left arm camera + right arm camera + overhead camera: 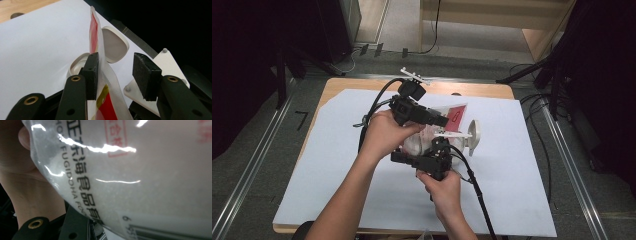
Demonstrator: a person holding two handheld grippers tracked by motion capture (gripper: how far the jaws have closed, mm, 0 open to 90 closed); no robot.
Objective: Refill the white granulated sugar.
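A clear plastic bag of white powder (417, 142) with a red label is held up over the middle of the table. In the right gripper view the bag (140, 182) lies close against the camera, black print and a barcode on it. My right gripper (399, 157) grips its lower part from below, and one jaw is hidden behind it. In the left gripper view the bag's flat top edge (100, 42) stands between the jaws of my left gripper (115, 67). It touches the left pad (91, 75), while the right pad stands well apart. My left gripper (443, 121) is open.
A white round container (473, 136) with its hinged lid (113, 43) open lies on the white sheet (337, 165) just right of the bag. The sheet covers a wooden table (362, 82). Cables trail from both grippers. A hand (22, 170) shows beside the bag.
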